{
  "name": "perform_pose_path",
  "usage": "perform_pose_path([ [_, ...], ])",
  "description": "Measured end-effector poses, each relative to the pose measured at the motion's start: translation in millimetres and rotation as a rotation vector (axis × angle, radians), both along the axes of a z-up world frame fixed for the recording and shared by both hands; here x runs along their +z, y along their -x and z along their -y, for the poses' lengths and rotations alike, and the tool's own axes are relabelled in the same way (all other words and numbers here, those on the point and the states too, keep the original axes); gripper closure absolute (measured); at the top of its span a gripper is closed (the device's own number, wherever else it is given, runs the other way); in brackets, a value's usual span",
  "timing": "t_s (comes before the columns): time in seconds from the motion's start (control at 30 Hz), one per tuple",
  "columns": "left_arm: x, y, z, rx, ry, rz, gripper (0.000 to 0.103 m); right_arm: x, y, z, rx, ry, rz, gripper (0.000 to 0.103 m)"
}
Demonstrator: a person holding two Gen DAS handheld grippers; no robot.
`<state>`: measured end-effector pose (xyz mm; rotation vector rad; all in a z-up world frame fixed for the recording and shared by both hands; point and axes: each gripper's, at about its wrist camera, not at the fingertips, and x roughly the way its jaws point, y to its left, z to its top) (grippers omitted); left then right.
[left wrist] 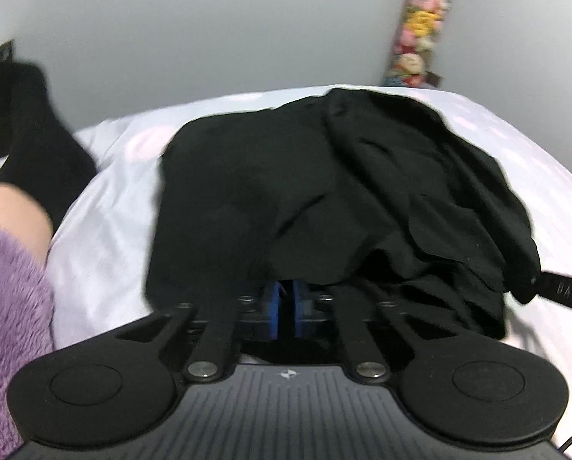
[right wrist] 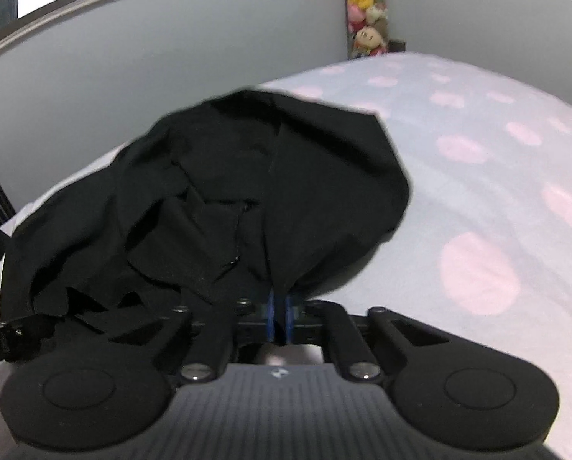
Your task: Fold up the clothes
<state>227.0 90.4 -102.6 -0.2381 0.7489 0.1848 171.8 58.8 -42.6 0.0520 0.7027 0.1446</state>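
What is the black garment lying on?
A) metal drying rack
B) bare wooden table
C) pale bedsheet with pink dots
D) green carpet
C: the black garment sits crumpled on a pale bedsheet printed with pink dots, seen most clearly in the right wrist view; both the left gripper and the right gripper are shut on its near edge.

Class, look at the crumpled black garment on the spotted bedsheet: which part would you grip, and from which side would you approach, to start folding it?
Grip the near hem of the black garment, coming in low from the near side. It lies bunched on the bedsheet, with its loose edge facing the grippers. The left gripper and right gripper are each shut on that edge, apart from each other, which probably suits spreading it flat.
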Motion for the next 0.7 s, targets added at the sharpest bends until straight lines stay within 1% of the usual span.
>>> perform_pose_path([
  [0.03, 2.6, 2.3, 3.2, -0.023, 0.001, 0.009, 0.102, 6.1, 7.4, 2.8, -0.011, 0.008, 0.014, 0.1],
  [0.07, 5.6, 6.5, 7.0, -0.043, 0.002, 0.02, 0.103, 12.8, 16.0, 7.1, -0.023, 0.012, 0.026, 0.101],
  [0.1, 8.7, 11.1, 10.9, -0.063, 0.001, 0.032, 0.103, 20.0, 25.4, 12.4, -0.036, 0.014, 0.041, 0.101],
  [0.17, 14.8, 22.5, 21.2, -0.088, -0.027, 0.055, 0.103, 34.8, 46.1, 23.7, -0.063, 0.03, 0.069, 0.101],
  [0.23, 21.0, 38.0, 30.3, -0.116, -0.024, 0.064, 0.103, 49.8, 71.2, 39.2, -0.102, 0.05, 0.097, 0.102],
  [0.37, 33.4, 69.9, 48.3, -0.175, -0.013, 0.079, 0.103, 72.1, 127.1, 79.9, -0.204, 0.056, 0.11, 0.102],
  [0.5, 47.6, 101.9, 58.4, -0.237, 0.005, 0.099, 0.103, 85.5, 196.8, 125.9, -0.326, 0.078, 0.104, 0.102],
  [0.63, 51.4, 126.2, 61.4, -0.267, 0.047, 0.086, 0.103, 96.5, 272.8, 168.4, -0.499, 0.114, 0.103, 0.102],
  [0.7, 52.8, 135.8, 62.2, -0.285, 0.051, 0.078, 0.103, 100.4, 307.0, 187.9, -0.59, 0.135, 0.095, 0.102],
])
